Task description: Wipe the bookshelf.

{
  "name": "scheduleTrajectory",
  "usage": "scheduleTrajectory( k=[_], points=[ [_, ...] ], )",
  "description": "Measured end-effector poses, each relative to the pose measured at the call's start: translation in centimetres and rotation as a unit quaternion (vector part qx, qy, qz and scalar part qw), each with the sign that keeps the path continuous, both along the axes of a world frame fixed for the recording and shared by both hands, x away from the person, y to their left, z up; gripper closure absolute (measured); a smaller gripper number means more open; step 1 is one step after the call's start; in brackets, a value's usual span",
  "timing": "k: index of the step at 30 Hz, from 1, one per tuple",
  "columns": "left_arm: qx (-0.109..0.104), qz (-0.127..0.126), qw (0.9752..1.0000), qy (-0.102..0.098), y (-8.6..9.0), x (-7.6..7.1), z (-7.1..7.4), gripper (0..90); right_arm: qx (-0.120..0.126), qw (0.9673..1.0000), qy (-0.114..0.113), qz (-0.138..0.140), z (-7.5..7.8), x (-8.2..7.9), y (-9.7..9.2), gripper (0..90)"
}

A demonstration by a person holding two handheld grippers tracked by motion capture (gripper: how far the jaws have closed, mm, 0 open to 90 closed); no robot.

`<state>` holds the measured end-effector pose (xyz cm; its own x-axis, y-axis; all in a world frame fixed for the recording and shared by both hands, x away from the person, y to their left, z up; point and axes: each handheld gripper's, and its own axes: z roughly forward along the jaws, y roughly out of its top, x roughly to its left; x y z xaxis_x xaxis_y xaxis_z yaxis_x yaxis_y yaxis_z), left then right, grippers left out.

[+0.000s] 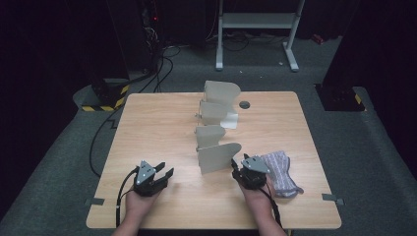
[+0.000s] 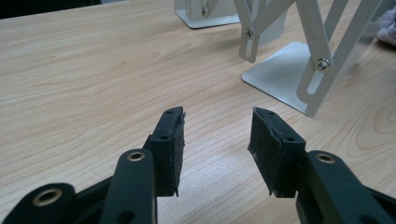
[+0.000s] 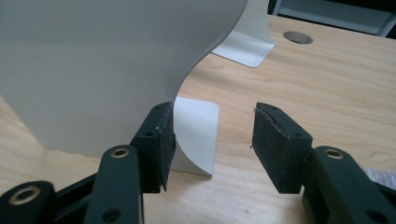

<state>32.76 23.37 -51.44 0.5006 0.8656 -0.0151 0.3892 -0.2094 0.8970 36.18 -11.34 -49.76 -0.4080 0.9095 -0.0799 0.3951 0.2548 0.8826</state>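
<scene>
Dark curtains and cables ring a pale wooden table, and I am working at its near edge. My left gripper sits nearest me over bare wood, jaws standing apart with nothing between them; in the left gripper view the pads frame only tabletop, with the rack's white struts ahead. My right gripper rests just beside the nearest panel of the beige folding rack, jaws likewise apart and gripping nothing. In the right gripper view its left pad sits close against that panel's curved sheet, though I cannot tell whether it touches. A grey knitted sock lies flat on the table just right of my right hand, touching nothing else.

Farther out, the rack's other panels step away toward the far edge, near a round cable hole. Beyond the table stands a white frame.

As I judge it, the work has barely begun: the sock is not yet picked up and nothing hangs on the rack. Grasping the sock and draping it over a panel remains.
</scene>
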Motion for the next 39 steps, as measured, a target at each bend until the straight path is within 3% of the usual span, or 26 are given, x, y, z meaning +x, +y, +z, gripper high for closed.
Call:
scheduleTrajectory(
  k=[7, 12, 18, 24, 31, 39],
  points=[
    [0.0, -0.004, 1.0, 0.007, -0.2, 0.1, -0.2, 54.5, -0.01, 0.9999, 0.0, -0.005, 0.6, 2.2, 0.6, 48.5],
    [0.0, -0.002, 1.0, 0.006, -0.2, 0.0, -0.2, 54.4, -0.004, 0.9999, -0.001, -0.013, 0.8, 3.0, 0.7, 49.0],
    [0.002, -0.002, 0.9999, 0.011, -0.1, 0.3, -0.4, 54.4, 0.015, 0.9995, -0.028, 0.001, 2.4, 1.2, 0.5, 49.5],
    [0.003, -0.002, 0.9999, 0.013, -0.1, 0.2, -0.4, 54.1, 0.036, 0.9969, -0.065, 0.023, 5.5, -1.1, 0.6, 49.5],
    [0.001, 0.001, 0.9999, 0.015, 0.3, 0.2, -0.4, 53.9, 0.045, 0.9923, -0.092, 0.069, 9.0, -1.7, 3.0, 51.6],
    [-0.005, 0.005, 0.9998, 0.017, 1.2, -0.3, -0.3, 53.6, 0.039, 0.9903, -0.077, 0.109, 9.9, 0.1, 6.8, 55.7]
  ],
)
